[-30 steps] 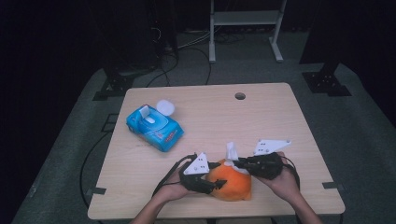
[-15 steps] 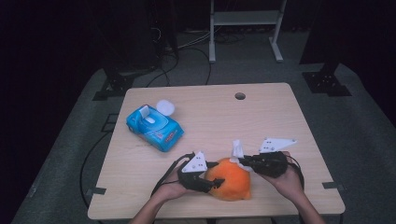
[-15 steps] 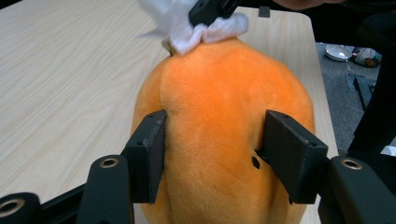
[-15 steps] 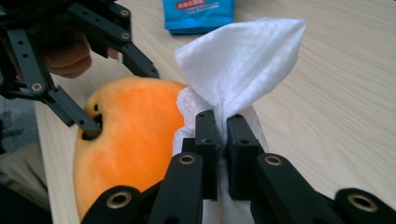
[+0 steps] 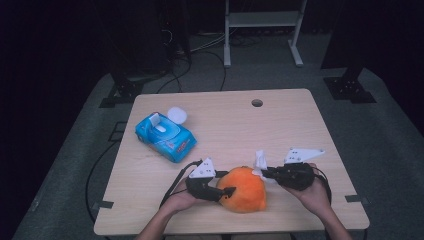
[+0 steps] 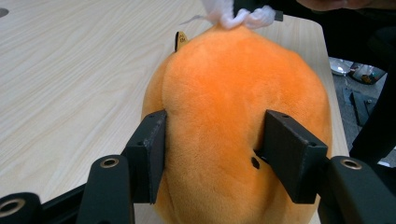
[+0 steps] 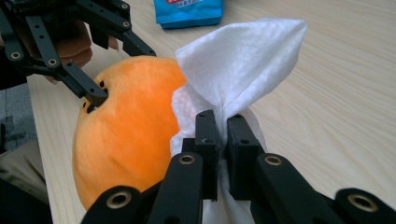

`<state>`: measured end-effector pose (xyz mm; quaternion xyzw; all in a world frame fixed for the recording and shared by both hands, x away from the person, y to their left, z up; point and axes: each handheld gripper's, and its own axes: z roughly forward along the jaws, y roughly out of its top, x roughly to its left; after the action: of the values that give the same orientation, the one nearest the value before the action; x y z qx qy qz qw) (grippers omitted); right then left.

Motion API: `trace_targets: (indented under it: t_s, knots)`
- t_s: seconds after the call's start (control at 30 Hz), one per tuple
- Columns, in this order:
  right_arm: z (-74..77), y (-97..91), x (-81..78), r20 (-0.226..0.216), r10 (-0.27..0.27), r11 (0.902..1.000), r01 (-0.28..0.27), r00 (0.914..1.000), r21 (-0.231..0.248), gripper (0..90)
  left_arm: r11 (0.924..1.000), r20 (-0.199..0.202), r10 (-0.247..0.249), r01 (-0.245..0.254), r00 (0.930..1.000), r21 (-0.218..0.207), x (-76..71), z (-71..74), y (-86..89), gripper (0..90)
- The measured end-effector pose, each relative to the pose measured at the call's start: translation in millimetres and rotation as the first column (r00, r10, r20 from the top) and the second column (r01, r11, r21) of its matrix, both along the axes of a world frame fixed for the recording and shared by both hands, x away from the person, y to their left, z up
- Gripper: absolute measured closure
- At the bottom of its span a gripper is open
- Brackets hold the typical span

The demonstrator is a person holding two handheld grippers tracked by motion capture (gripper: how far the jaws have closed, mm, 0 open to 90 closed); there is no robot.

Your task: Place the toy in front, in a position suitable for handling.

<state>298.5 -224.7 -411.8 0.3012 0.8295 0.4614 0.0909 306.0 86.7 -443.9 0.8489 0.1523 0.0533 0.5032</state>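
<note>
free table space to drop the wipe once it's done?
Bare wood spans the far right, from the cable hole out to the table edge, and the middle between the blue wipe pack and the orange plush. Crowded: the near edge, where left tongs clamp the plush and right tongs pinch the white wipe.

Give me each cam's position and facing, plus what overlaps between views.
High view: above the person's side, looking forward and down on the table; both forearms, left gripper and right gripper show.
Left gripper view: rides the left gripper, looking along its jaws, which squeeze the orange plush.
Right gripper view: rides the right gripper, whose jaws are pinched on the white wipe; the left gripper shows beyond.
Shared: plush and wipe in all three; the blue wipe pack in the high and right gripper views.
</note>
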Motion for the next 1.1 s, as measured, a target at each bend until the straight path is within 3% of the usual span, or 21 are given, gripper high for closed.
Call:
trace_targets:
  t_s: [0.1,0.13,0.2,0.33,0.4,0.53,0.63,0.7,0.83,0.93,0.97,1.03,1.1]
  knots:
    - [5.3,-0.3,-3.9,0.005,0.015,0.9995,-0.015,0.9999,0.026,84.1,0.9999,-0.008,0.009,-0.009,0.9999,-0.005,1.4,-0.8,1.2,40.9]
    - [8.3,4.5,-7.1,0.009,0.054,0.9976,-0.054,0.9985,0.043,84.1,0.9999,-0.011,0.012,-0.012,0.9999,-0.006,2.0,-1.0,1.7,40.9]
    - [6.7,12.1,-9.8,0.0,0.086,0.9961,-0.086,0.9963,0.015,84.0,0.9999,-0.016,0.014,-0.014,0.9998,-0.007,2.7,-1.3,2.8,40.9]
    - [-1.3,14.0,-7.8,-0.026,0.099,0.995,-0.1,0.9947,-0.008,84.0,0.9997,-0.022,0.02,-0.02,0.9996,-0.014,3.4,-2.0,3.8,41.0]
    - [-4.8,5.6,-3.7,-0.039,0.076,0.9965,-0.077,0.9964,-0.032,84.0,0.9996,-0.028,0.024,-0.025,0.9993,-0.017,4.8,-2.2,4.3,40.9]
    - [-2.8,2.6,-5.7,-0.041,0.073,0.9971,-0.074,0.9965,-0.018,83.9,0.9995,-0.027,0.026,-0.026,0.9993,-0.016,5.3,-2.5,4.6,40.9]
    - [4.9,11.4,-12.9,-0.029,0.124,0.9922,-0.124,0.9918,0.014,83.9,0.9995,-0.029,0.027,-0.027,0.9992,-0.018,6.3,-2.9,4.7,40.9]
    - [5.9,25.7,-19.0,-0.011,0.171,0.9848,-0.171,0.9852,-0.026,83.8,0.9993,-0.032,0.03,-0.031,0.999,-0.021,6.7,-3.1,4.5,40.7]
    - [-0.1,26.0,-14.8,-0.027,0.152,0.9879,-0.152,0.988,-0.028,83.9,0.9984,-0.047,0.038,-0.04,0.9982,-0.039,7.9,-1.7,3.9,39.0]
    - [-4.1,20.9,-9.3,-0.04,0.116,0.9929,-0.117,0.9925,-0.023,83.8,0.9949,-0.033,0.023,-0.026,0.9992,-0.098,8.8,10.0,7.7,35.7]
    - [-5.1,16.8,-5.9,-0.033,0.076,0.9967,-0.077,0.9966,-0.028,83.8,0.9953,-0.012,0.003,-0.004,0.9999,-0.097,6.6,15.1,9.7,34.8]
    - [-6.0,14.0,-3.5,-0.039,0.068,0.9975,-0.069,0.9969,-0.019,83.8,0.9952,-0.014,-0.005,0.003,0.9999,-0.098,5.0,14.3,9.0,34.8]
    - [-8.3,9.9,0.6,-0.056,0.06,0.9982,-0.06,0.9966,-0.001,83.8,0.9981,-0.006,-0.017,0.016,0.9998,-0.06,3.8,8.3,4.5,35.2]
